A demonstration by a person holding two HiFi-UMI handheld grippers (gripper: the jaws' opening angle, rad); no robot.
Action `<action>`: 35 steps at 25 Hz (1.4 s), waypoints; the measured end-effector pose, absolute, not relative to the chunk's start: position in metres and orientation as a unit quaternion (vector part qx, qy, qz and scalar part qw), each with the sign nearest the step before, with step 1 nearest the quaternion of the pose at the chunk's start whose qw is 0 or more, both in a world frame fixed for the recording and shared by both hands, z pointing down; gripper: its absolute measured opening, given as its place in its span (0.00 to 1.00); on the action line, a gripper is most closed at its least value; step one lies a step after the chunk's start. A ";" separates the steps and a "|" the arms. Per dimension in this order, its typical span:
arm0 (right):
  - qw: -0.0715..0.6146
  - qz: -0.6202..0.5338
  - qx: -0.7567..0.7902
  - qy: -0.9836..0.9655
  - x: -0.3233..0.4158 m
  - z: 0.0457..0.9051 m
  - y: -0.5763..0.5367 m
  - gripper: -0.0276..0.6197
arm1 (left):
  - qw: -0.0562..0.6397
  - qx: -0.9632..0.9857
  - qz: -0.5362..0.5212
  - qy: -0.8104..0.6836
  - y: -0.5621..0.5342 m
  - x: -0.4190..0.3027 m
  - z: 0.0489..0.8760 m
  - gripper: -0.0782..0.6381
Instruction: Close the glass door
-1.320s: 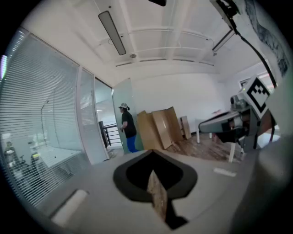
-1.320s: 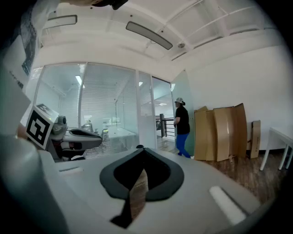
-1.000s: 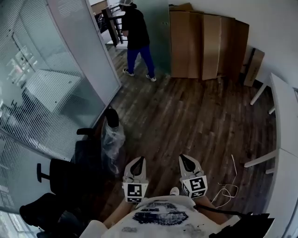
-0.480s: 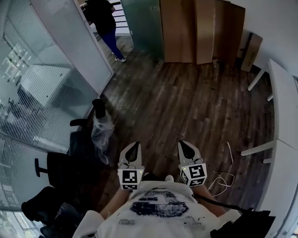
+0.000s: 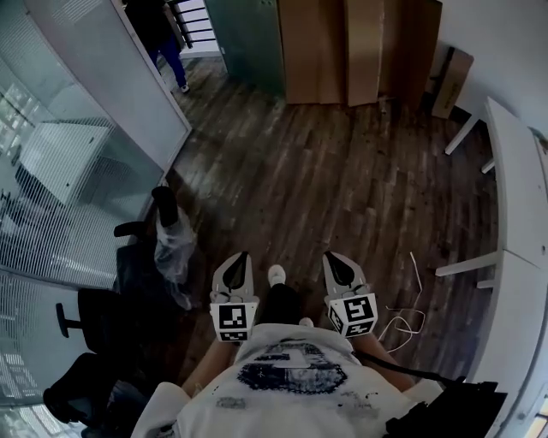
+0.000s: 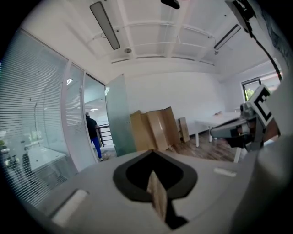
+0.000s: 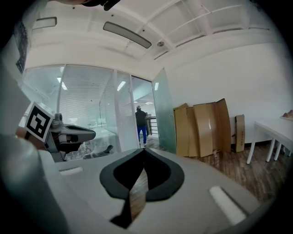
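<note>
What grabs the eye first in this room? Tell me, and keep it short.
The left claw and right claw, both shut and empty, point out over the dark wooden floor at the bottom of the head view. Far ahead the frosted glass door stands open, with a person at the opening to its left and flattened cardboard leaning on the wall to its right.

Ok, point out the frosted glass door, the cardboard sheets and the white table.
frosted glass door [image 5: 248,43], head view, lower panel
brown cardboard sheets [image 5: 317,51], head view, left sheet
long white table [image 5: 518,188], head view, bare top
</note>
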State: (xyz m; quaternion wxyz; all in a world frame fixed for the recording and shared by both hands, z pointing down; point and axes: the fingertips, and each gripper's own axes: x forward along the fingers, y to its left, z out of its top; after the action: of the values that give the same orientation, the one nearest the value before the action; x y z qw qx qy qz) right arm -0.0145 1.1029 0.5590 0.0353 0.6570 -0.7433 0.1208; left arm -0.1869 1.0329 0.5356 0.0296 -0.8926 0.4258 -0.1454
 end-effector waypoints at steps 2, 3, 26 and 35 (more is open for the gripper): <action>0.045 0.126 0.655 -0.744 -0.008 0.563 1.083 0.05 | 0.030 -0.893 -0.150 0.423 1.009 -0.178 0.538 0.11; 0.049 0.129 0.654 -0.744 -0.006 0.563 1.074 0.05 | 0.032 -0.893 -0.154 0.421 0.999 -0.174 0.538 0.11; 0.045 0.097 0.656 -0.748 -0.024 0.529 0.810 0.05 | 0.038 -0.898 -0.137 0.417 0.746 -0.188 0.528 0.11; 0.040 0.095 0.661 -0.744 -0.015 0.527 0.773 0.05 | 0.035 -0.898 -0.129 0.419 0.711 -0.182 0.524 0.11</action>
State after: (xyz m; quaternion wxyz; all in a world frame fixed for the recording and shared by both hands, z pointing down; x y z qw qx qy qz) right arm -0.0152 0.7731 0.5267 0.0397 0.6606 -0.7436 0.0953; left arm -0.1821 0.7107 0.5244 0.0346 -0.8983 0.4185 -0.1290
